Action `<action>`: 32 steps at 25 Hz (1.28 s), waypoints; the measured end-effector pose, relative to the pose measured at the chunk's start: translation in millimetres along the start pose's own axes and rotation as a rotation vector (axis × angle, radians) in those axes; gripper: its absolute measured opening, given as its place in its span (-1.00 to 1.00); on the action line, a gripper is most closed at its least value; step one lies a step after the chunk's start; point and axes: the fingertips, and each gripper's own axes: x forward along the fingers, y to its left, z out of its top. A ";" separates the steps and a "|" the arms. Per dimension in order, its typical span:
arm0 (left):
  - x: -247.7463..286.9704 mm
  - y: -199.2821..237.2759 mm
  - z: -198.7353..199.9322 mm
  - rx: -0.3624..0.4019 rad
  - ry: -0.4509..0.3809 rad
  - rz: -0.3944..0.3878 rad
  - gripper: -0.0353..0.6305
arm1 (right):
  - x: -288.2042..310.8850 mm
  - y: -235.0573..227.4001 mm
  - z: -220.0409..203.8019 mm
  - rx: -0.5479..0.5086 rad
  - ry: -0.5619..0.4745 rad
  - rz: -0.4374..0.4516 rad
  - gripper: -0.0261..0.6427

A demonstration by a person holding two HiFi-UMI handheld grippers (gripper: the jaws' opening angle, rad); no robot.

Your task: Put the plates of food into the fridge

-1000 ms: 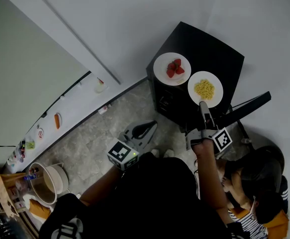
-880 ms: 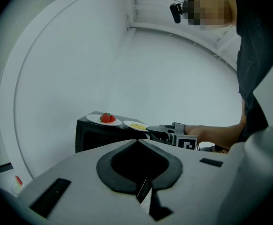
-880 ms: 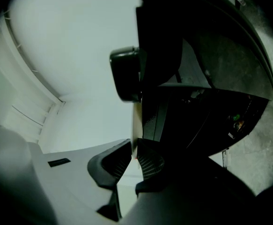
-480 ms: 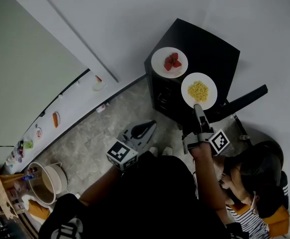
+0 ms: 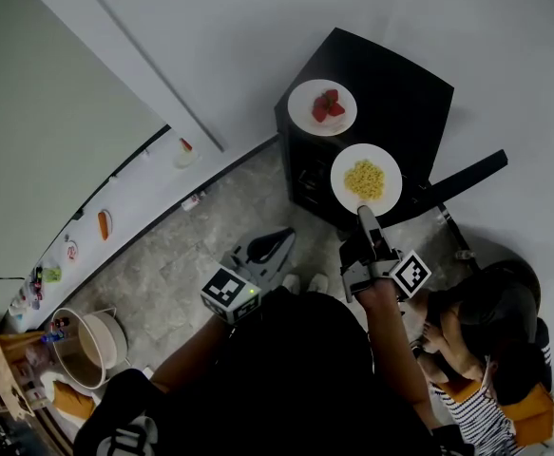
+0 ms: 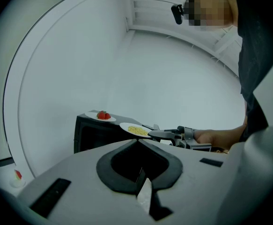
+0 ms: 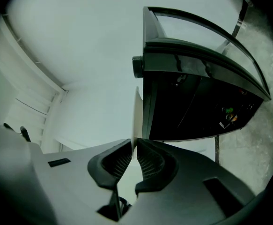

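The right gripper (image 5: 362, 215) is pinching the noodle plate (image 5: 366, 180) by its rim at frame centre, needing a level carry, while the left gripper (image 5: 284, 240) is hanging with jaws closed, empty.

Two white plates of food: one strawberry plate (image 5: 301, 110), one yellow-food plate (image 5: 341, 180). One black cabinet (image 5: 405, 93). Two grippers: left gripper (image 5: 286, 239), right gripper (image 5: 363, 215). One round white tub (image 5: 91, 345). One seated person (image 5: 490, 350).
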 end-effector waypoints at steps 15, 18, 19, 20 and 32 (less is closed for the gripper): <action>-10.1 4.4 -9.5 -0.003 0.025 -0.016 -0.82 | -18.1 -38.8 -24.2 0.058 0.021 -0.065 -0.79; -10.0 4.1 -6.4 0.006 0.028 -0.021 -0.82 | -19.8 -50.9 -24.2 0.088 0.009 -0.086 -0.79; -9.3 4.2 -4.4 0.008 0.025 -0.023 -0.82 | -19.8 -54.9 -23.3 0.095 0.002 -0.090 -0.79; -8.3 4.6 -3.1 0.012 0.024 -0.026 -0.82 | -19.5 -58.3 -22.1 0.098 -0.004 -0.095 -0.79; -1.0 17.1 1.2 0.020 0.027 -0.042 -0.82 | -9.3 -107.0 7.6 0.072 -0.099 -0.179 -0.79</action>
